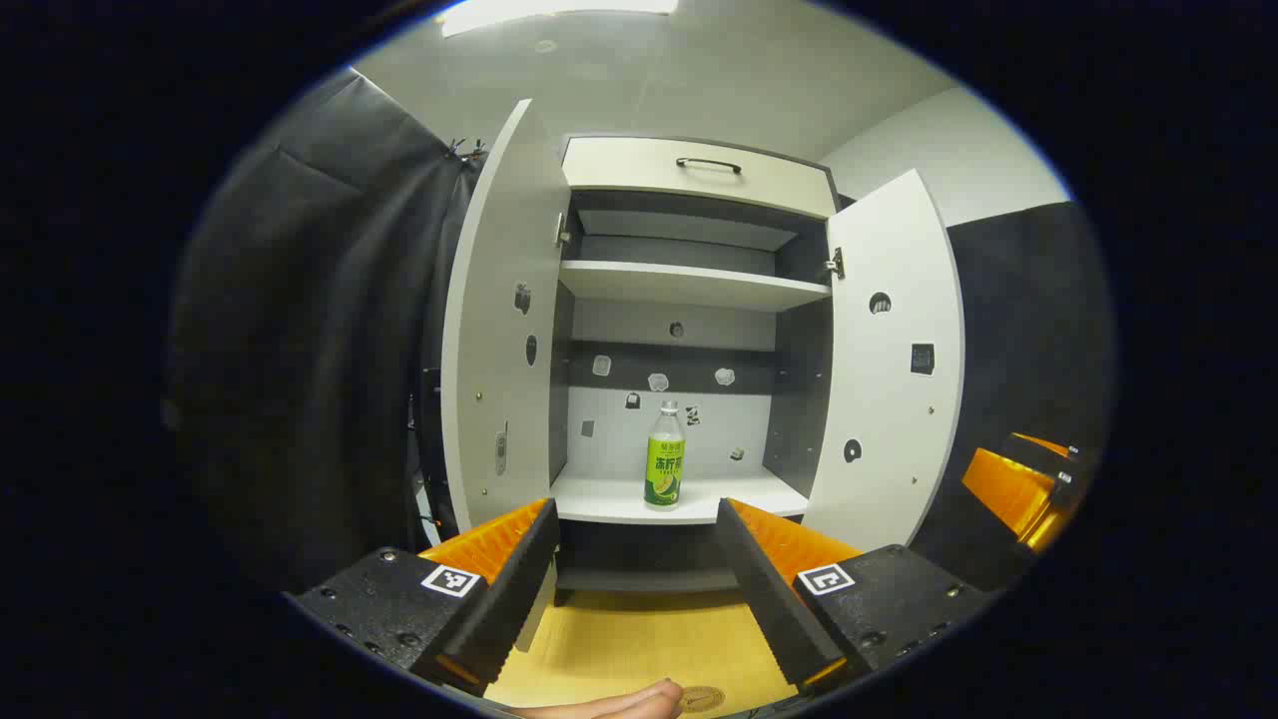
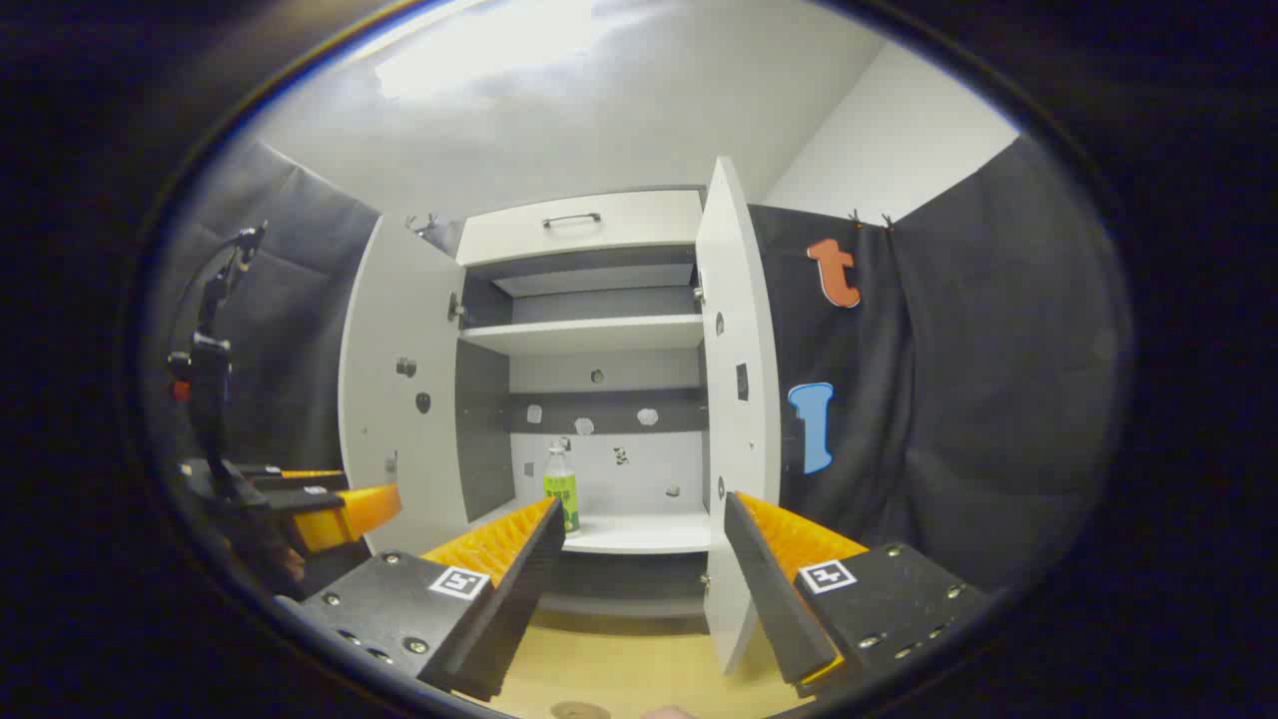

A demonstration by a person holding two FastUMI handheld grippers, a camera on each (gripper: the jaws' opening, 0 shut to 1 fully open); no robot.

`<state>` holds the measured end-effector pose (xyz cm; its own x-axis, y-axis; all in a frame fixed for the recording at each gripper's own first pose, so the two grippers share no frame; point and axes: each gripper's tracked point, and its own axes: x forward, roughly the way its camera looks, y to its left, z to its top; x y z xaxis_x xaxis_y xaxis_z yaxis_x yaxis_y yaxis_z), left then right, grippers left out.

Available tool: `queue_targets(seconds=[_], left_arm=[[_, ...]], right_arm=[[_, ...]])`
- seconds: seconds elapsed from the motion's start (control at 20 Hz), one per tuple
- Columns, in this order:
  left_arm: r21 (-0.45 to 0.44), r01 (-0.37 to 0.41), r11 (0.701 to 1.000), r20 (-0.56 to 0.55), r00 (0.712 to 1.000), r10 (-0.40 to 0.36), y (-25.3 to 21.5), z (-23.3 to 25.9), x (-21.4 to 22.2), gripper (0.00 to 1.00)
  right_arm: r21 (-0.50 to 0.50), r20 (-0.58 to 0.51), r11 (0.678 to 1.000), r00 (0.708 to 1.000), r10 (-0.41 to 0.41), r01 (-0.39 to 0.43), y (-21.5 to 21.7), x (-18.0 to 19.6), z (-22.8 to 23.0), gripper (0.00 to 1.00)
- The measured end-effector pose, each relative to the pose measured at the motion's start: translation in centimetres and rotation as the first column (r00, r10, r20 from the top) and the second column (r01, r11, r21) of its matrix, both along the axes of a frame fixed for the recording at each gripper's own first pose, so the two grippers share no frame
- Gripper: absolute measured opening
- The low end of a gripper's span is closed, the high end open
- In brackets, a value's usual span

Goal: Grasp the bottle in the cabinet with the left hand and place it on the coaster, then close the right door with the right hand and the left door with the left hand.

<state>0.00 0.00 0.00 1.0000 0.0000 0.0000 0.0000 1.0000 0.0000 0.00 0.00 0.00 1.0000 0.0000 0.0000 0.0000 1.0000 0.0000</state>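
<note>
Bottle waiting on the cabinet's lower shelf, both doors open

The bottle (image 1: pixel 665 455) stands upright near the shelf's front edge; likely light, smooth plastic, slippery and slightly squashy, so grip the labelled mid-body squarely. The left gripper (image 1: pixel 635 569) is wide open, holding nothing, well short of it; the right gripper (image 2: pixel 639 579) is also wide open and empty

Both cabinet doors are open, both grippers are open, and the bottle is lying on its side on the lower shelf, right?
Not quite: the bottle stands upright on the lower shelf, as the left gripper view shows. Both doors, left door and right door, are open, and the left gripper and right gripper are open.
</note>
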Motion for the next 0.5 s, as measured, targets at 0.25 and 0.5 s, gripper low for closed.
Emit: queue_targets(seconds=[0.25, 0.5], left_arm=[[0.031, -0.030, 0.999, -0.007, 1.000, 0.030, -1.0, -0.2, -0.1, 0.99], [0.043, -0.028, 0.999, -0.032, 0.999, 0.029, -1.1, -0.8, 0.6, 1.00]], right_arm=[[-0.063, -0.015, 0.998, 1.000, -0.005, 0.004, -1.3, 0.4, -0.8, 0.97], [-0.040, -0.001, 0.998, 0.999, 0.045, -0.045, 0.4, 1.1, -0.4, 0.97]])
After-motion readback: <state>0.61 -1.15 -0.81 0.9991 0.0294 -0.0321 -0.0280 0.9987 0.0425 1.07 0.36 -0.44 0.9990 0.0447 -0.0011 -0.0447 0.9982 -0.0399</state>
